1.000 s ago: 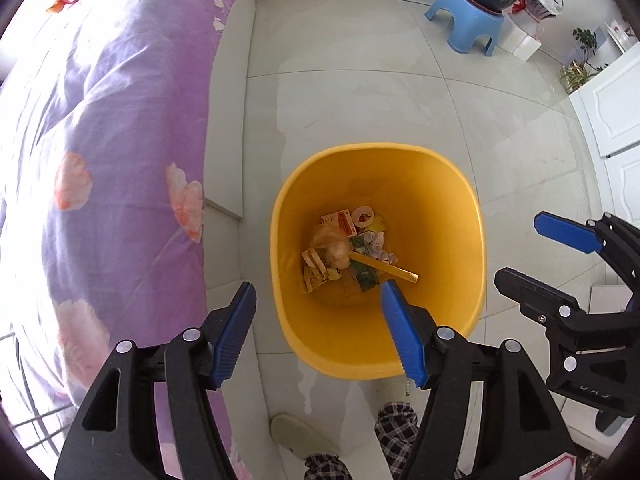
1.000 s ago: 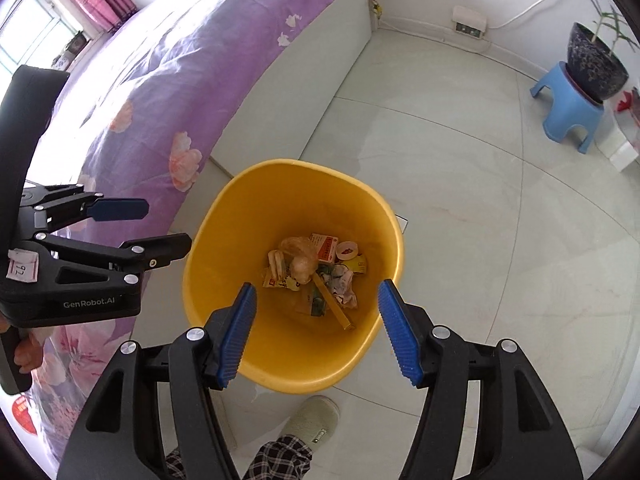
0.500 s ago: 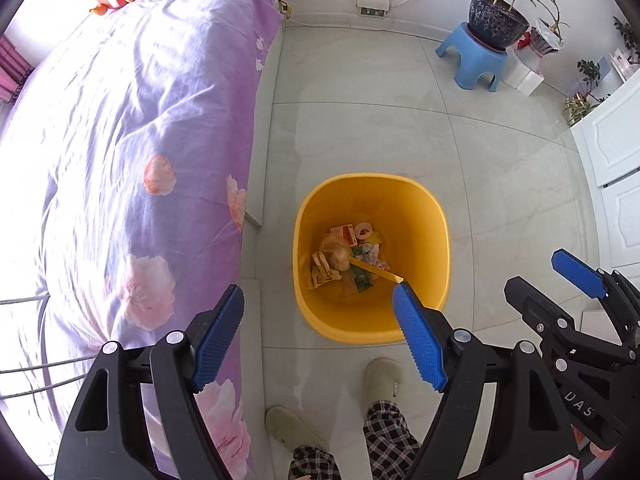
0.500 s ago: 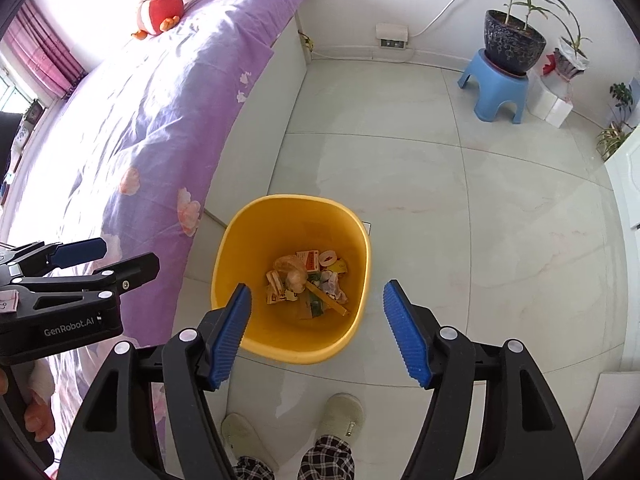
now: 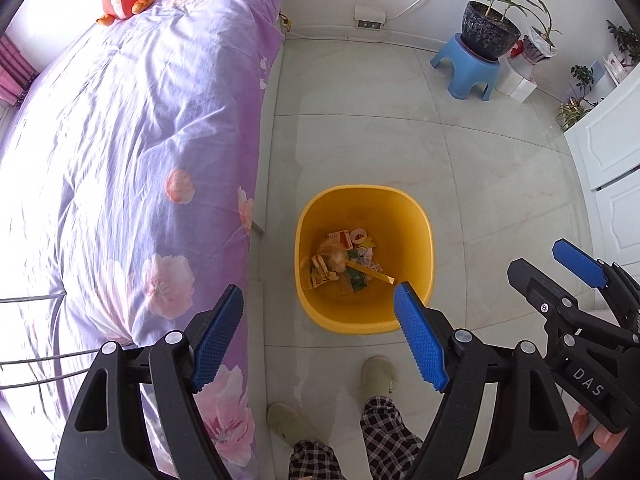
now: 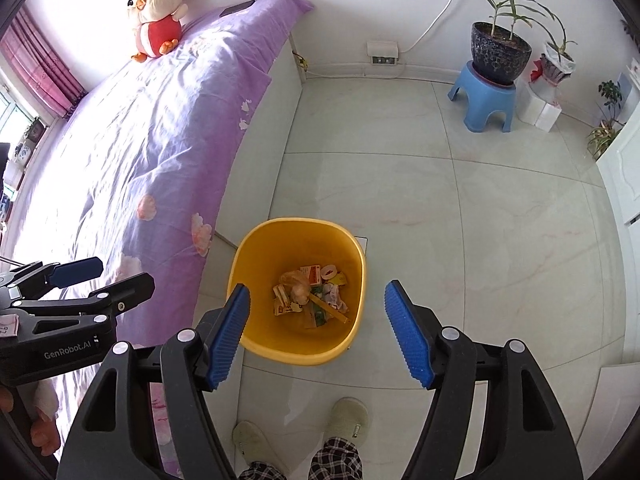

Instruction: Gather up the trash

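I have both claws lifted well above the yellow bin (image 5: 362,320), which looks smaller than a second ago. Left claw (image 5: 318,336) and right claw (image 6: 316,330) are spread wide, empty. The trash (image 6: 312,298) lies at the bin's bottom, so collecting seems finished.

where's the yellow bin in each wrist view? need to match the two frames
Left wrist: yellow bin sits centre-right, just beyond the left gripper, trash in its bottom.
Right wrist: yellow bin sits centre, between the open fingers of the right gripper.
Shared landmark: blue stool under the dark plant pot, upper right in both.
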A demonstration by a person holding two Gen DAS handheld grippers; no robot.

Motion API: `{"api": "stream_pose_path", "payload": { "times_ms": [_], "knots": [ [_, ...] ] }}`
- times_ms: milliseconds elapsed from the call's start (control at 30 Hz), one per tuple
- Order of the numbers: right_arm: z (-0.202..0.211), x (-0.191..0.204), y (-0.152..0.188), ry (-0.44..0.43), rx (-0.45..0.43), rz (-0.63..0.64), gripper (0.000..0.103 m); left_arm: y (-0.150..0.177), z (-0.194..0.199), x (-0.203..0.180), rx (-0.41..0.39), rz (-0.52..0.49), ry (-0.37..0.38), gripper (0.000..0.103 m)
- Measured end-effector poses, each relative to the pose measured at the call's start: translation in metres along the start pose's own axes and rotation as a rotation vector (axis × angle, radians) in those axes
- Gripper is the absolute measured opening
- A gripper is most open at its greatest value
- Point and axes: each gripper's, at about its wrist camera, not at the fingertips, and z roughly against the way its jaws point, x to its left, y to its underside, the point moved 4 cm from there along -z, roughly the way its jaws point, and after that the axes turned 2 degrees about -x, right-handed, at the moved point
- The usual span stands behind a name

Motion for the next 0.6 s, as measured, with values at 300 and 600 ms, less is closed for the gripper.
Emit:
{"api": "stream_pose_path", "payload": {
  "times_ms": [300,600],
  "knots": [
    [0.0039,-0.0020,-0.0026,-0.003,-0.002,0.001,0.071,-0.0022,0.0022,-0.0024,-0.005,0.001,0.004,0.078],
    [0.0040,-0.0022,-0.0037,-0.003,0.000,0.000,0.071,-0.0029,0.0026,-0.0027,-0.004,0.005,0.007,0.078]
  ]
}}
